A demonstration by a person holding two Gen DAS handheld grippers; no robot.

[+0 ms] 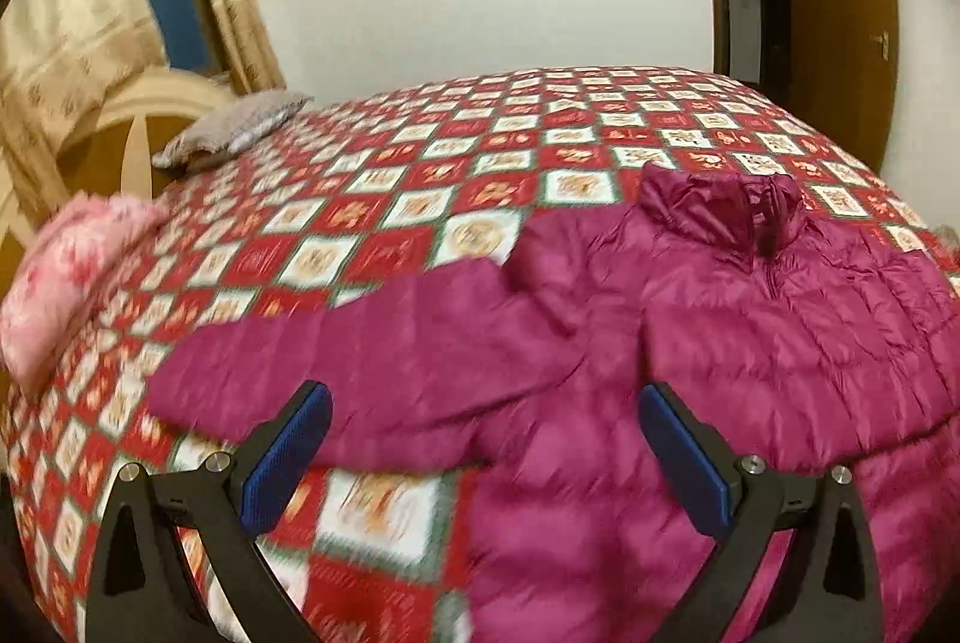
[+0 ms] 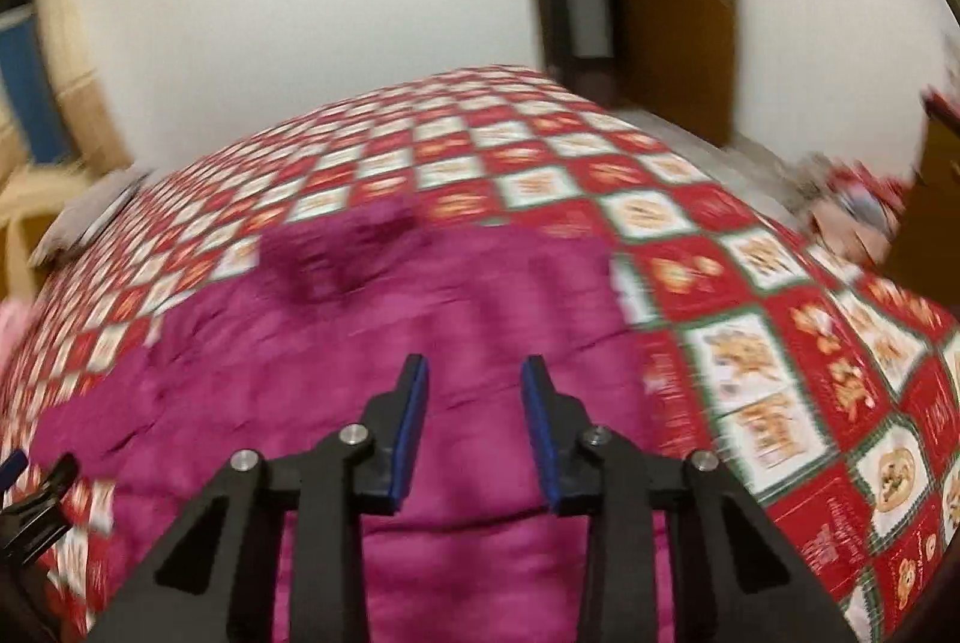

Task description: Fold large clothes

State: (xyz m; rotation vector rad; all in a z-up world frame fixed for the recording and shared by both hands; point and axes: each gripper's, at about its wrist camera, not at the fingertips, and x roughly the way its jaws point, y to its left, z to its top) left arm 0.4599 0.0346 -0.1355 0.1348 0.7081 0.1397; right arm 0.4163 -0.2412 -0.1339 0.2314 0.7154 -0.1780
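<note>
A magenta puffer jacket (image 1: 750, 331) lies front up on the red and white checked bedspread (image 1: 420, 175), collar (image 1: 720, 217) toward the far side, left sleeve (image 1: 360, 361) stretched out to the left. My left gripper (image 1: 483, 397) is wide open and empty just above the sleeve and the jacket's side. In the right wrist view the jacket (image 2: 390, 343) fills the middle and my right gripper (image 2: 474, 373) is partly open and empty over its body. The left gripper shows at that view's left edge (image 2: 36, 493). Both views are motion blurred.
A grey pillow (image 1: 234, 132) and a pink quilt (image 1: 66, 271) lie at the bed's left end by a wooden headboard (image 1: 138, 126). Curtains (image 1: 78, 0) hang behind. A brown door (image 1: 840, 0) stands at the right. Clutter (image 2: 852, 199) sits beyond the bed's right edge.
</note>
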